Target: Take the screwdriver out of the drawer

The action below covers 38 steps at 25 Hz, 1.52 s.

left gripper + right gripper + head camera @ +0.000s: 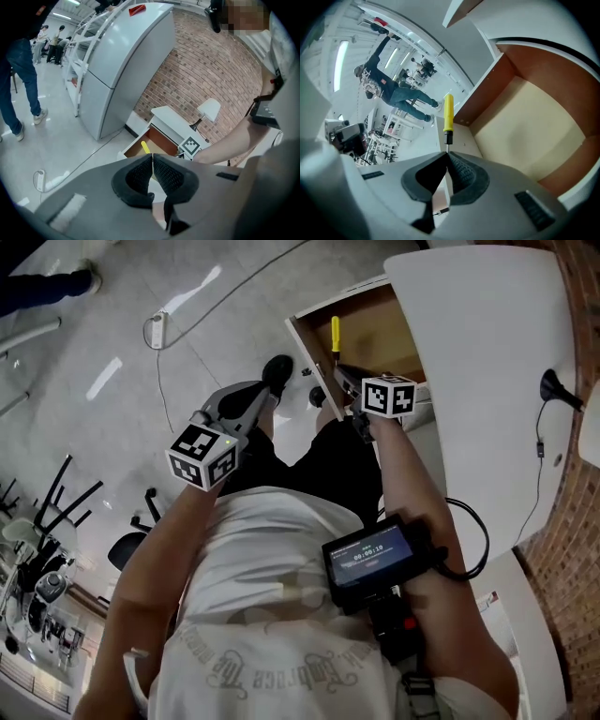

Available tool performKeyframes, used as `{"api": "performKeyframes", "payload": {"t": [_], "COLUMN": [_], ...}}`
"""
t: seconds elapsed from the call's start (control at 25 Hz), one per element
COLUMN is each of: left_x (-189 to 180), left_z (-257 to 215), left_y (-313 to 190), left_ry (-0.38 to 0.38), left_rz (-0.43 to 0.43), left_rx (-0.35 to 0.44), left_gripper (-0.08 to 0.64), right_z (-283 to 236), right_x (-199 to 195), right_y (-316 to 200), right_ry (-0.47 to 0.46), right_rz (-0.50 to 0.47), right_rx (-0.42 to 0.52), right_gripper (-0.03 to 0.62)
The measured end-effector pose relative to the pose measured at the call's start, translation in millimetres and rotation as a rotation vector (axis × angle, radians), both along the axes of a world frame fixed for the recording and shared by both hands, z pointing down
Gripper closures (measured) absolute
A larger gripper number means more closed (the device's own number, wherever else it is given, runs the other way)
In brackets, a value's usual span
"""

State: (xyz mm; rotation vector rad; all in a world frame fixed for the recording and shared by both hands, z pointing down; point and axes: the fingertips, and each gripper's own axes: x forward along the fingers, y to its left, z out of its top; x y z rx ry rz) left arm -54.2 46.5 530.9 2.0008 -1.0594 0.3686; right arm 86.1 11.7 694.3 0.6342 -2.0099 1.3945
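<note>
Over the drawer (377,322), screwdriver (448,117) shaft clamped between right gripper (446,156) jaws; left gripper (153,158) jaws together, empty.

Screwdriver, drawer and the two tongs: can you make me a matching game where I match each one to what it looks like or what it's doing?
Things:
1. screwdriver
2. drawer
3. left tongs
4. right tongs

States:
A. shut on nothing
B. pulled open
C. has a yellow handle
D. shut on a thin metal shaft

Pairs: 1-C, 2-B, 3-A, 4-D
</note>
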Motion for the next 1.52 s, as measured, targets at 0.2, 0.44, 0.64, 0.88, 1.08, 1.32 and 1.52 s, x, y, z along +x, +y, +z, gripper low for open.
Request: {"api": "performKeyframes", "payload": {"t": [0.2, 0.44, 0.64, 0.88, 1.08, 1.32, 1.52], "left_x": [4.1, 6.0, 20.9, 27.5, 26.7, 21.8, 21.4], "left_z": [-9.7, -13.1, -32.6, -45.3, -55.2, -63.0, -71.1], "left_y": [-2.3, -12.8, -12.5, -15.7, -16.8, -24.6, -27.1], "left_ry": [-0.012, -0.015, -0.02, -0.016, -0.018, -0.022, -0.028], "left_rz": [0.036, 0.083, 0.128, 0.161, 0.181, 0.198, 0.235], "left_rx": [0.014, 0.033, 0.066, 0.09, 0.109, 0.132, 0.146], "left_gripper": [0.548, 0.548, 0.547, 0.546, 0.546, 0.546, 0.546], "right_z": [-16.2, -25.8, -48.3, -64.8, -78.7, -94.7, -107.3], "right_x": [6.6, 6.2, 16.1, 18.5, 16.7, 11.1, 10.1], "right_y": [5.9, 10.1, 23.2, 34.8, 43.6, 45.7, 44.2], "right_ry": [-0.015, -0.037, -0.057, -0.066, -0.076, -0.114, -0.142], "right_rz": [0.034, 0.084, 0.105, 0.126, 0.128, 0.159, 0.218], "right_rx": [0.016, 0.028, 0.055, 0.074, 0.093, 0.127, 0.153], "right_gripper": [0.578, 0.578, 0.578, 0.578, 0.578, 0.578, 0.578]}}
